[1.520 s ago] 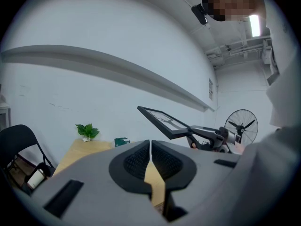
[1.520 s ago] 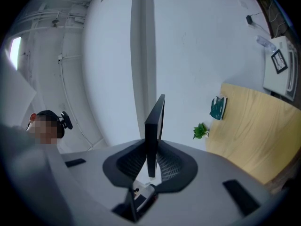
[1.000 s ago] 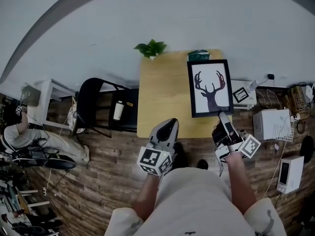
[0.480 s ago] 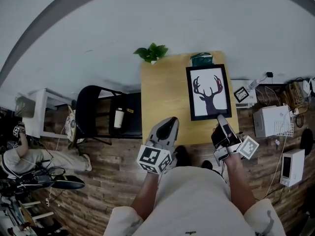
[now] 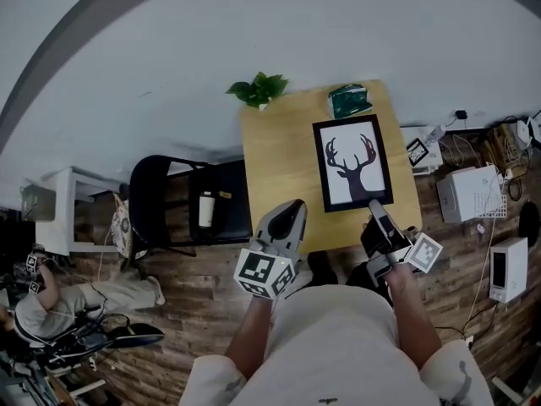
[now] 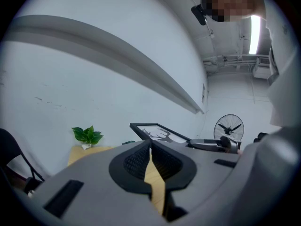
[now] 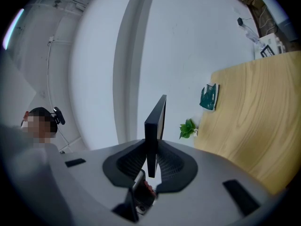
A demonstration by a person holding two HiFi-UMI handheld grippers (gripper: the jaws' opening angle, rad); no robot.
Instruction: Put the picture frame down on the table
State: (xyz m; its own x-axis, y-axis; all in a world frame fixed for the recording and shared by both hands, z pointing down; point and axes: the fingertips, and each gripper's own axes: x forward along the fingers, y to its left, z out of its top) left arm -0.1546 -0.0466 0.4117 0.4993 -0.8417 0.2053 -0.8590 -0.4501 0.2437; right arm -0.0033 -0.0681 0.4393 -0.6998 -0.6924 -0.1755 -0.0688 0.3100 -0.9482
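Black-framed rectangular picture with dark deer-head silhouette on white (image 5: 352, 163): over right half of light wooden rectangular table (image 5: 275, 167), long sides parallel to table's right edge, near short edge close to table's near edge. In left gripper view, far end looks raised off the surface, slightly tilted. Contact with the surface at near end: cannot tell.

Gripped at middle of near short edge by right gripper (image 5: 377, 205). In right gripper view, frame seen edge-on, standing straight out from between the jaws, both pads pressed on the thin black rim. Jaws only narrowly apart, frame's thickness between them.

Left gripper (image 5: 295, 207): at table's near edge, left of the frame, apart from it, touching nothing. Jaws closed together at the tips, nothing held, only a sliver of tabletop visible through the slot behind them.

Small green leafy plant (image 5: 258, 89) at far left corner. Dark green flat packet (image 5: 348, 100) at far right corner, just beyond frame's far edge.

Black folding chair (image 5: 161, 201) just left of table, white bottle (image 5: 206, 210) on its seat. White boxes (image 5: 469, 214) on brown wood-plank floor (image 5: 194, 286) right of table.
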